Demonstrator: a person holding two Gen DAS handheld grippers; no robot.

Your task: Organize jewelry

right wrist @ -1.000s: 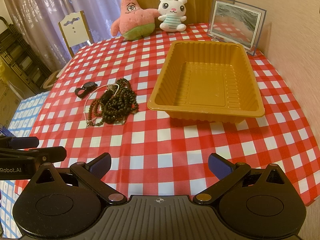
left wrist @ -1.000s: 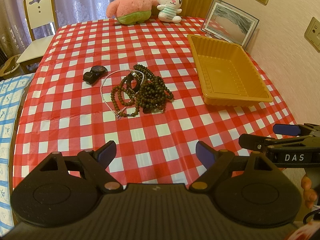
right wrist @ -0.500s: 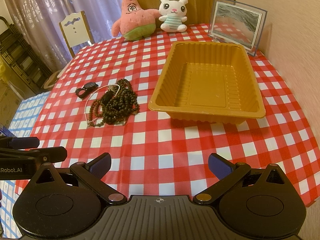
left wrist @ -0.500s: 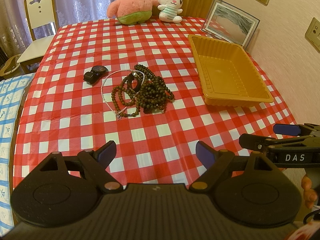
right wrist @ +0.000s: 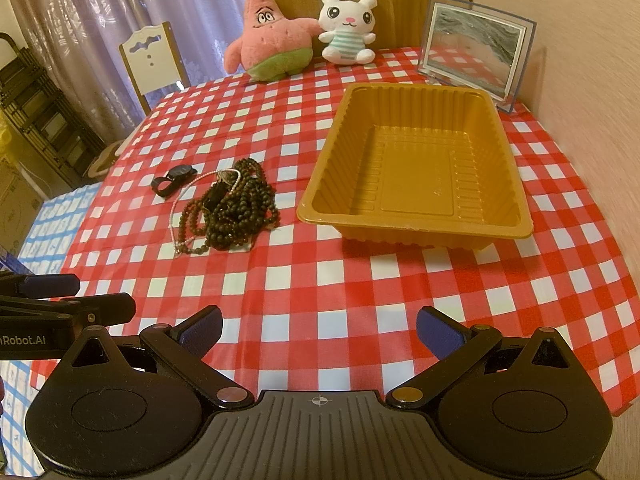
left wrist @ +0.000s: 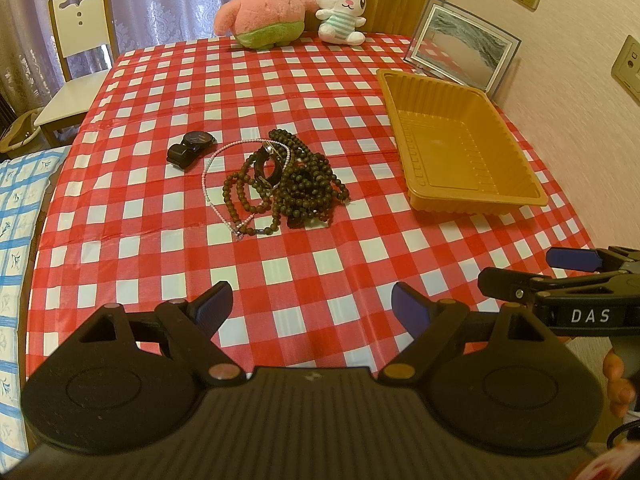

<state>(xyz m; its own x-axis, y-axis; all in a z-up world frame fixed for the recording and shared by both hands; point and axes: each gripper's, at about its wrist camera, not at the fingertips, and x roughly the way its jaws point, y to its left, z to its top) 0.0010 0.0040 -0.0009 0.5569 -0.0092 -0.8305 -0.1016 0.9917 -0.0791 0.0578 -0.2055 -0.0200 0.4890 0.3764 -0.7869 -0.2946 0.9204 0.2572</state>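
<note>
A tangled pile of dark bead necklaces (left wrist: pixel 296 184) (right wrist: pixel 236 212) with a thin pink-white bead chain (left wrist: pixel 212 176) lies mid-table on the red checked cloth. A black watch (left wrist: pixel 189 147) (right wrist: pixel 173 178) lies just left of the pile. An empty orange plastic tray (left wrist: pixel 460 148) (right wrist: pixel 416 168) stands to the right. My left gripper (left wrist: pixel 312 306) is open and empty above the near table edge, well short of the pile. My right gripper (right wrist: pixel 318 330) is open and empty, in front of the tray; it also shows in the left wrist view (left wrist: pixel 560 272).
A pink starfish plush (left wrist: pixel 262 8) and a white bunny plush (left wrist: pixel 340 8) sit at the far edge. A framed picture (left wrist: pixel 460 46) leans behind the tray by the wall. A white chair (left wrist: pixel 76 52) stands far left. A blue checked cloth (left wrist: pixel 16 240) lies left.
Both grippers have edged slightly forward and up; the jewelry and tray sit a little lower in view. Nothing was touched, and both stay open.
</note>
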